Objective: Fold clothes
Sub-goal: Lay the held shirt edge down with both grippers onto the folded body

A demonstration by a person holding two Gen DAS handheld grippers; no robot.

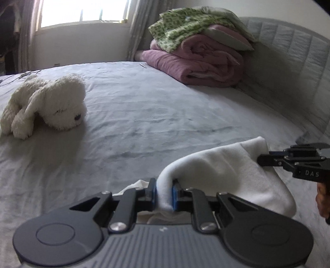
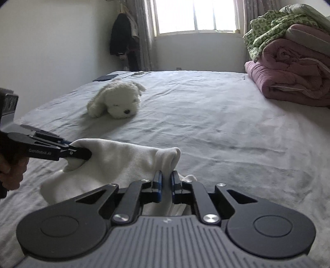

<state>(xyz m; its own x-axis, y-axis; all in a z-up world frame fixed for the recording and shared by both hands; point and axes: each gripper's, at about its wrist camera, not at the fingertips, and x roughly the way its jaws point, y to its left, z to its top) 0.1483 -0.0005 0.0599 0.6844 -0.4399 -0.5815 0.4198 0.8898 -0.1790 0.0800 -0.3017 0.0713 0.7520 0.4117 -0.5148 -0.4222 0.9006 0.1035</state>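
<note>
Item: white garment [image 1: 222, 165], soft fleece-like cloth, lifted in a slack span over the near edge of the bed [image 1: 144, 115]; its lower part hangs down out of sight behind the tools.
Left gripper [image 1: 164, 192]: pads [image 1: 175, 195] pressed together on a bunched fold of the cloth, at 6 o'clock in its own view.
Right gripper [image 2: 166, 185]: jaws nipped on the other corner, cloth rising between them; seen from the left wrist it enters at 3 o'clock.
Hands: a hand [image 2: 12, 171] shows at 9 o'clock in the right wrist view, on the left tool's handle.
Step in hand: judged to be carrying a held edge across for a fold, both corners gripped, cloth not yet laid down.
Next move calls for: keeping both corners level and the span taut, then lowering onto bare sheet before letting go.
Bystanders: plush dog [image 1: 47, 105] at 10 o'clock, well apart; pink quilt stack [image 1: 198, 61] under a green patterned cover [image 1: 181, 26] at 1 o'clock; window [image 2: 196, 14] at 12 o'clock.
</note>
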